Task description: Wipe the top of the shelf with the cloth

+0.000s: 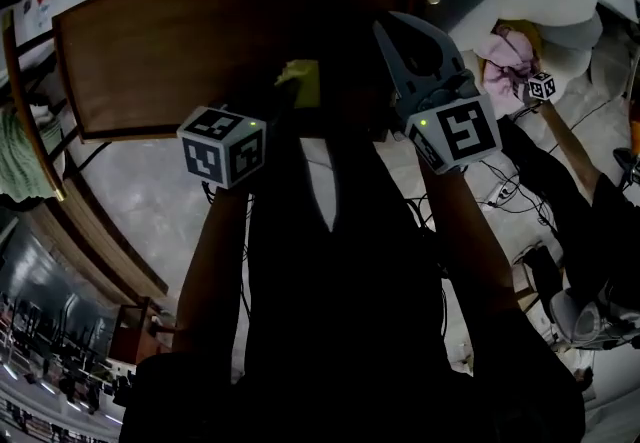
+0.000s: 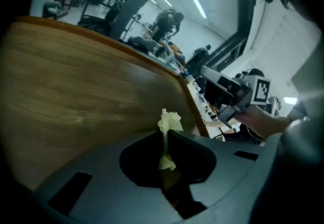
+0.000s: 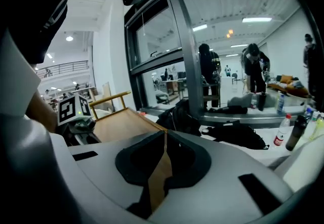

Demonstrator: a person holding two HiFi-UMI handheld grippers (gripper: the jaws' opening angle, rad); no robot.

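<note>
The left gripper (image 2: 166, 136) has its jaws closed on a small pale-yellow cloth (image 2: 167, 126). The cloth is pinched between the two jaw faces, and a crumpled tuft protrudes past the tips. In the head view the left gripper (image 1: 288, 83) holds the cloth (image 1: 303, 81) over the brown wooden shelf top (image 1: 170, 41), close to the shelf's near edge. Contact between cloth and wood cannot be confirmed. The right gripper (image 3: 165, 136) has its jaws pressed together with nothing between them. In the head view it (image 1: 392, 36) sits just right of the cloth and apart from it, near the right end of the shelf top.
</note>
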